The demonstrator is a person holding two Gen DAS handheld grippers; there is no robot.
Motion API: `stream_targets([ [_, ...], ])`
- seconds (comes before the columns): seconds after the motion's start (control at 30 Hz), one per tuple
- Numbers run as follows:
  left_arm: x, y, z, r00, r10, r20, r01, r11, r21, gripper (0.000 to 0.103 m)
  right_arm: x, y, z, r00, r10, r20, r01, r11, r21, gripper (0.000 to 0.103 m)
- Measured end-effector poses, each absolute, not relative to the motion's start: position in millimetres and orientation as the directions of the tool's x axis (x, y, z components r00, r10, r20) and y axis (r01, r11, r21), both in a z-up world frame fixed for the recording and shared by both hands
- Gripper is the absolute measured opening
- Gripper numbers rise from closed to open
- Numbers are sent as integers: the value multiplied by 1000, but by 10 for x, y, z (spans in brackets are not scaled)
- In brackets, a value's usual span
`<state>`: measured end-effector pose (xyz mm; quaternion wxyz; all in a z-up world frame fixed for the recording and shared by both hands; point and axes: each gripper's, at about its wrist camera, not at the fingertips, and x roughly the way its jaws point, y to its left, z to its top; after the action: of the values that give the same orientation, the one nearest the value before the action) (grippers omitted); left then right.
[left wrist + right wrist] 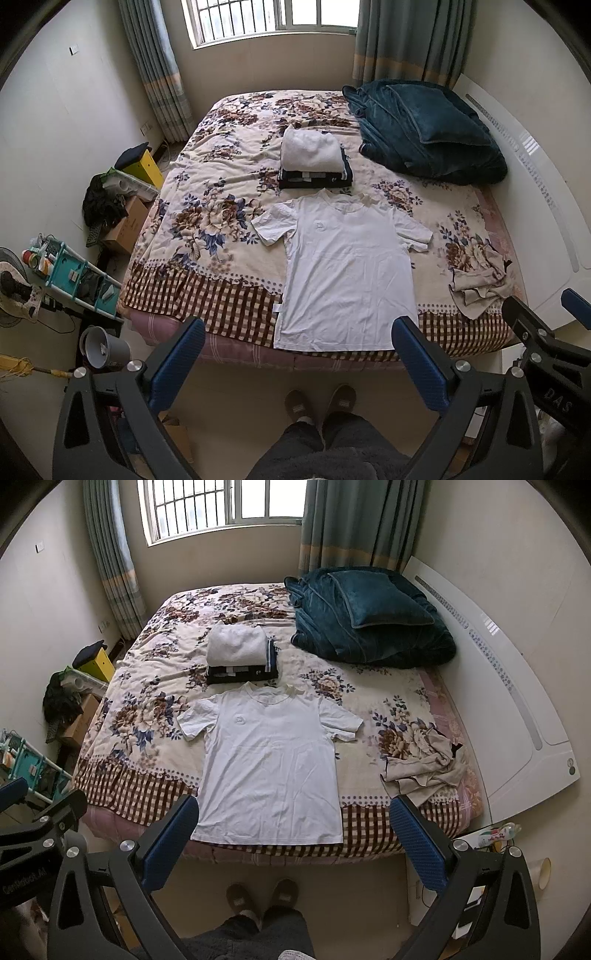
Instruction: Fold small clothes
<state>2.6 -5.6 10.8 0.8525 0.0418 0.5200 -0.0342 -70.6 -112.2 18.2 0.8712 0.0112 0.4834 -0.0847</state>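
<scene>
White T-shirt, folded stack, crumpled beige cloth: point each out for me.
white T-shirt (343, 273): left wrist view, chest.
folded stack (314, 160): left wrist view, white top layer.
crumpled beige cloth (424, 771): right wrist view, middle folds.

The bed (229, 177) wears a floral cover with a checked border along the near edge. A white T-shirt (345, 273) lies flat on it (front up, hem at the near edge). Just beyond its collar sits a stack of folded clothes (314, 162). A teal quilt (424, 129) is heaped at the far right, a crumpled beige garment (480, 280) near right.
</scene>
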Motion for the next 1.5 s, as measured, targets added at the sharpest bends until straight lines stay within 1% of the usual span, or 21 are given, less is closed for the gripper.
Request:
stream_targets([
  [0.43, 52, -81, 227, 460, -21, -888, 99, 995, 28, 103, -724, -1130, 248, 523, -137, -841, 159, 985, -61, 103],
  [1.3, 21, -60, 244, 471, -28, -882, 99, 995, 21, 103, -751, -1120, 292, 524, -136, -841, 162, 985, -59, 103],
  [1.4, 79, -93, 374, 472, -27, -881, 96, 995, 22, 103, -746, -1119, 309, 525, -136, -840, 162, 985, -58, 103],
  [1.5, 68, -86, 366, 473, -28, -881, 98, 995, 21, 103, -723, -1136, 352, 528, -134, -839, 163, 985, -55, 103],
])
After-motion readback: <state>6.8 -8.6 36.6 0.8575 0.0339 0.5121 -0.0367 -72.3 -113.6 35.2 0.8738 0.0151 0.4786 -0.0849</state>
